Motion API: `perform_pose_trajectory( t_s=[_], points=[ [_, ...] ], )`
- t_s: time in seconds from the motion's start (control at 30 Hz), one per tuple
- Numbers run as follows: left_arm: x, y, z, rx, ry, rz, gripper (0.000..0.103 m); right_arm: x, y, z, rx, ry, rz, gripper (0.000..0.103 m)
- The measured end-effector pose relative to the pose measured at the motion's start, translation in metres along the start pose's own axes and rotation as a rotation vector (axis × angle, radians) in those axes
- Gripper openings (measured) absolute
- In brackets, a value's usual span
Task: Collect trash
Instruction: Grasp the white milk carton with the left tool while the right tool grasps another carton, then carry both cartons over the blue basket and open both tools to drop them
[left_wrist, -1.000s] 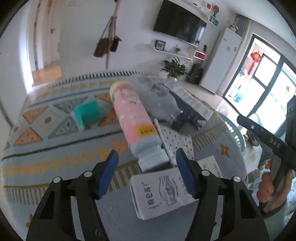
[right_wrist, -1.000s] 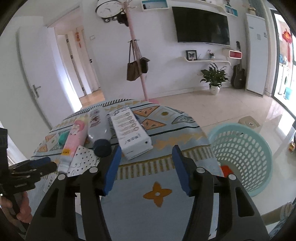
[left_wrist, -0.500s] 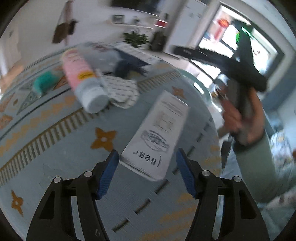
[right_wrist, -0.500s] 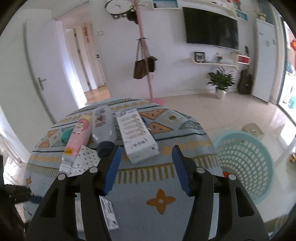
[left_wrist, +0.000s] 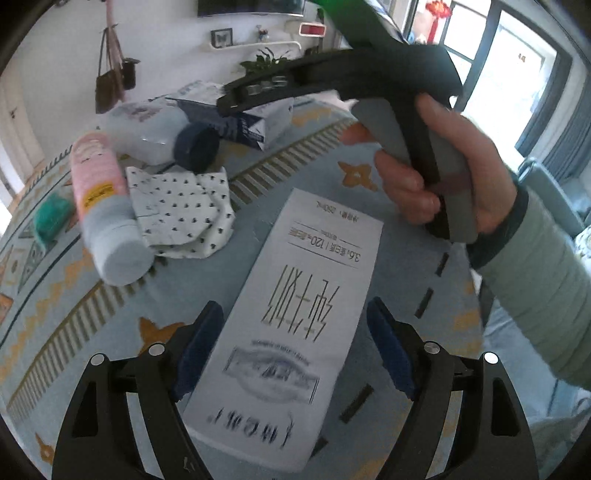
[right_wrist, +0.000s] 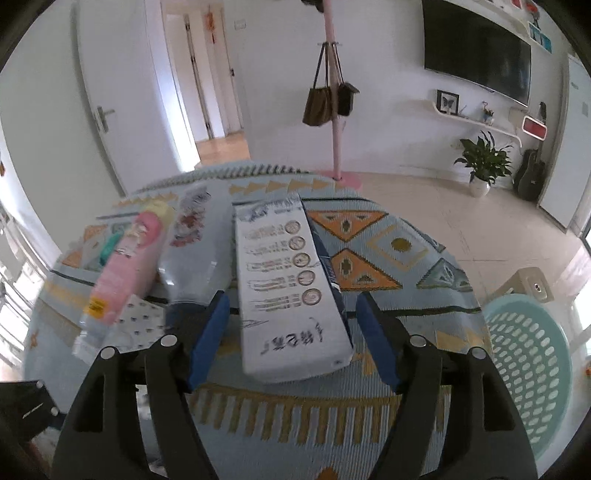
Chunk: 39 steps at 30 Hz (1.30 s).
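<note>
A flat white carton (left_wrist: 306, 295) with black print lies on the patterned tablecloth (left_wrist: 74, 332). My left gripper (left_wrist: 295, 347) straddles its near half; the jaws are opening and the blue pads (left_wrist: 199, 347) stand clear of its sides. In the right wrist view a long white-and-blue box (right_wrist: 291, 288) lies lengthwise. My right gripper (right_wrist: 291, 339) has its jaws opening around the box's near end, with gaps on both sides. A pink tube (left_wrist: 99, 192), a pale bottle with a dark cap (left_wrist: 155, 129) and crumpled dotted paper (left_wrist: 181, 210) lie to the left.
A teal laundry-style basket (right_wrist: 528, 369) stands on the floor right of the table. A hand (left_wrist: 443, 173) holding the right gripper's handle hangs over the table's right side. A small teal item (left_wrist: 51, 218) lies at the far left. A coat stand (right_wrist: 334, 110) rises behind the table.
Both grippers moved forward and down with jaws spread wider. The white carton now sits between the left jaws, and the long box's near end between the right jaws.
</note>
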<state>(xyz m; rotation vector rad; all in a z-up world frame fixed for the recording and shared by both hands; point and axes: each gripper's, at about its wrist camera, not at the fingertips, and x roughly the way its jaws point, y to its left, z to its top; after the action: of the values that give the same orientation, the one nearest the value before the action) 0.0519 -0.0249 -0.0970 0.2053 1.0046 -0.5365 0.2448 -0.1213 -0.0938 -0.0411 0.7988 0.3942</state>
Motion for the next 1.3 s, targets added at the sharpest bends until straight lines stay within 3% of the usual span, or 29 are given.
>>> perform_pose_trajectory(
  t_s=[0.13, 0.23, 0.27, 0.37, 0.6, 0.8, 0.9, 1.1, 1.3],
  points=[
    [0.003, -0.007, 0.001, 0.021, -0.005, 0.067, 0.066, 0.012, 0.001, 0.006, -0.01, 0.033, 0.012, 0.067],
    [0.003, -0.008, 0.004, 0.014, -0.009, 0.071, 0.055, 0.018, 0.004, 0.007, -0.023, 0.051, 0.008, 0.065],
    [0.002, -0.007, 0.004, 0.009, -0.01, 0.066, 0.055, 0.02, 0.004, 0.007, -0.025, 0.062, 0.01, 0.057],
    [0.0, -0.006, 0.007, -0.009, -0.022, 0.046, 0.054, 0.017, 0.003, 0.007, -0.014, 0.053, 0.014, 0.056],
    [-0.027, -0.013, 0.026, -0.036, -0.135, 0.048, 0.054, -0.03, -0.022, 0.009, 0.05, -0.069, 0.022, 0.055],
    [-0.042, -0.021, 0.074, -0.06, -0.237, 0.036, 0.054, -0.083, -0.059, 0.015, 0.116, -0.183, -0.028, 0.055],
    [-0.045, -0.026, 0.106, -0.066, -0.288, 0.022, 0.054, -0.109, -0.087, 0.014, 0.166, -0.228, -0.096, 0.055],
    [-0.032, -0.044, 0.169, -0.069, -0.345, -0.029, 0.054, -0.142, -0.144, -0.007, 0.275, -0.254, -0.22, 0.055],
    [0.007, -0.079, 0.229, -0.081, -0.334, -0.072, 0.054, -0.147, -0.204, -0.033, 0.418, -0.215, -0.324, 0.055]
  ],
)
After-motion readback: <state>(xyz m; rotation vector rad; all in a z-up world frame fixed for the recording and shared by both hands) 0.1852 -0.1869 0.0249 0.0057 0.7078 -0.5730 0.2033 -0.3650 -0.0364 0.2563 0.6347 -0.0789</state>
